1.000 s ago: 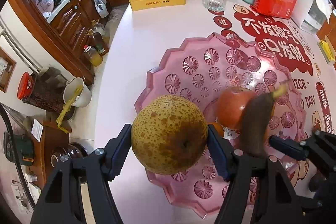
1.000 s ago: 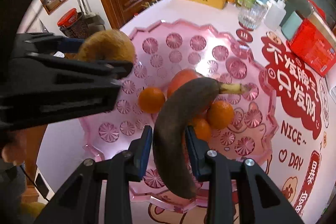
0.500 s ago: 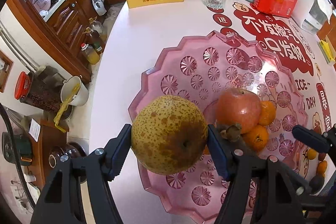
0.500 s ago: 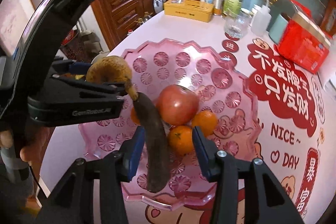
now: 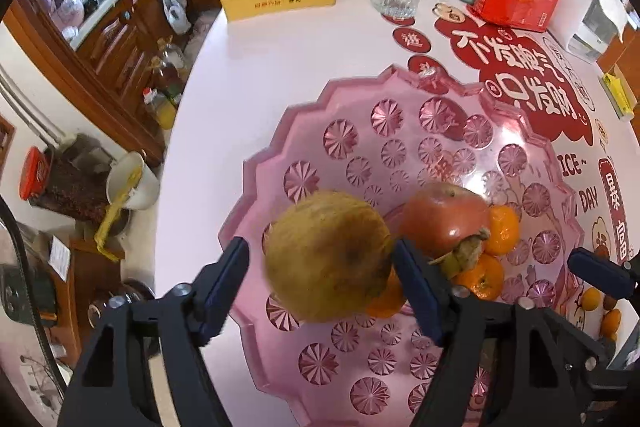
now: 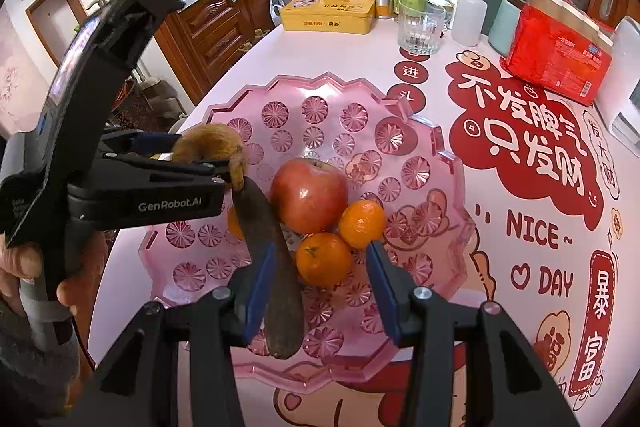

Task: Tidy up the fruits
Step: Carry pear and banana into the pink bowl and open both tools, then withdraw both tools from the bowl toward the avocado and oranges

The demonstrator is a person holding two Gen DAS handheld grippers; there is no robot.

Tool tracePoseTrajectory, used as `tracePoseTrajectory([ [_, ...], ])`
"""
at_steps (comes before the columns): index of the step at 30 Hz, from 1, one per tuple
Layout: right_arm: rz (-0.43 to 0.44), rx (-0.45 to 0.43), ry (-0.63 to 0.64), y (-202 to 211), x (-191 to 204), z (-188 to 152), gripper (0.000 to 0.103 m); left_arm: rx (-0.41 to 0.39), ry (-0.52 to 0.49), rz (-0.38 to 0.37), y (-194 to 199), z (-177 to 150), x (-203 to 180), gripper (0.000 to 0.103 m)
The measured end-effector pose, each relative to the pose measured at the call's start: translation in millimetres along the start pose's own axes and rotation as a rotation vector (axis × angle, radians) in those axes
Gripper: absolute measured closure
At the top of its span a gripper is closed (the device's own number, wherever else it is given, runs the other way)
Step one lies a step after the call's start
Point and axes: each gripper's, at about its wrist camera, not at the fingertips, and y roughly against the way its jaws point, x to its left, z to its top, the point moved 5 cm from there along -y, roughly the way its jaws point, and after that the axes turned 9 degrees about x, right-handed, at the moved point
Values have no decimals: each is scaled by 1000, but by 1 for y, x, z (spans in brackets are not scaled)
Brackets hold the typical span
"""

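Left gripper point(image 5: 320, 267): jaws have just been opening; pear point(image 5: 328, 255) between them, gap at left pad, blurred, judged released over pink tray point(image 5: 256, 163) left rim.

Right gripper point(image 6: 316, 287): jaws parted, nothing clamped. Banana point(image 6: 276, 267) lies against left pad, long axis near rim to centre, stem toward apple point(image 6: 308, 195). Judged placed beside grouped fruit.

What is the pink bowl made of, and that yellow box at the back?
The pink bowl looks like see-through plastic or glass. It is glossy, with cut star patterns, and the table print shows through it. I cannot tell which of the two.

The yellow box looks like painted metal, a tin. It has rounded corners, a shiny lid and a rolled edge.
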Motion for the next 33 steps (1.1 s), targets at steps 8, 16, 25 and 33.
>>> tracePoseTrajectory([
  [8,-4,-10,10,2,3,1,56,-63,-23,33,25,1,-6,13],
  [16,-10,-21,0,7,2,1,56,-69,-3,20,43,-20,-4,13],
  [25,-11,-29,-16,14,4,-4,56,-99,-1,-4,68,-39,-10,12],
  [33,-9,-41,-43,25,-1,-18,56,-93,11,-34,76,-54,-19,11],
])
